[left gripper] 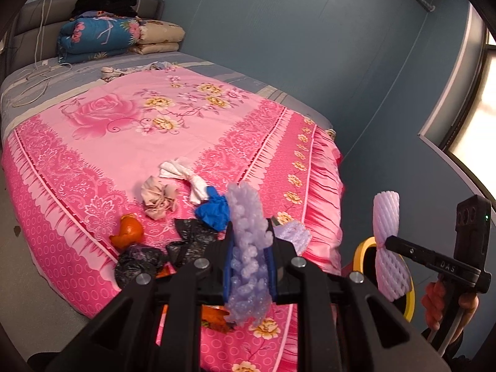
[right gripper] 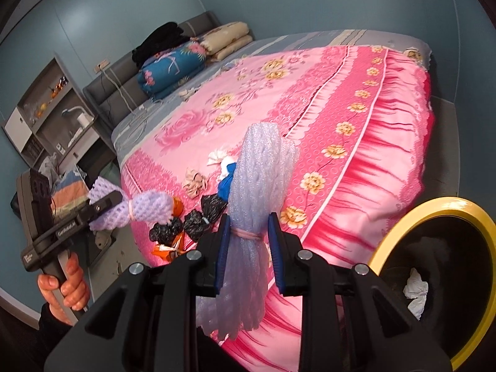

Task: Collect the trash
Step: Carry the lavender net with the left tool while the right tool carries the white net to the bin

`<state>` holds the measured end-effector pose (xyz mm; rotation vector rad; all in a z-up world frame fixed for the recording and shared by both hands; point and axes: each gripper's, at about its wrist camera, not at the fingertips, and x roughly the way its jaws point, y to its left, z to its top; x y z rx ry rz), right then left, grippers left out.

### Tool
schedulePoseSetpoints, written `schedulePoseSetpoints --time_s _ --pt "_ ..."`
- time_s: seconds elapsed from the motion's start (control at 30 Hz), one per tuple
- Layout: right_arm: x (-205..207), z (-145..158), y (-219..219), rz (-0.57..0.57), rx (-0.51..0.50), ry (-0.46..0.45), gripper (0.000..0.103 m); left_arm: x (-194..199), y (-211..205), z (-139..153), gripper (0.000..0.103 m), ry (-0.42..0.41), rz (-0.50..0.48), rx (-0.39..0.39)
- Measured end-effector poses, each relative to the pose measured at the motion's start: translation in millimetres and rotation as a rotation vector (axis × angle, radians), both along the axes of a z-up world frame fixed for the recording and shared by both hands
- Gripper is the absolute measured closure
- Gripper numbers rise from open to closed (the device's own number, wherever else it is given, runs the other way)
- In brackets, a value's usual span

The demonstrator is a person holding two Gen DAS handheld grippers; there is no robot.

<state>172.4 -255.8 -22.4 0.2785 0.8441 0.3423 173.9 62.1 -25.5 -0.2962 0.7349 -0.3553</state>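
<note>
My left gripper is shut on a purple foam fruit net, held above the near corner of the pink bed. My right gripper is shut on a whitish foam net tied at the middle with a band. Each wrist view shows the other gripper: the right gripper and its net, the left gripper and its net. On the bedspread lie an orange peel, a beige paper wad, white tissues, a blue glove and black bags.
A yellow-rimmed bin stands on the floor beside the bed's corner, with a white tissue inside. Folded quilts are stacked at the headboard. Shelves stand by the far wall. A window is on the right.
</note>
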Motion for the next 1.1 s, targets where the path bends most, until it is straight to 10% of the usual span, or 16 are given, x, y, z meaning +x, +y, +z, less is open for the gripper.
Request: schedulePoseSetpoints --time_s 1.1 --pt "-57.1 41.2 -148.4 -0.282 0.11 -0.159 0.079 -31.3 -155.5 25.8 0.087 -0.034 -0.334 0.054"
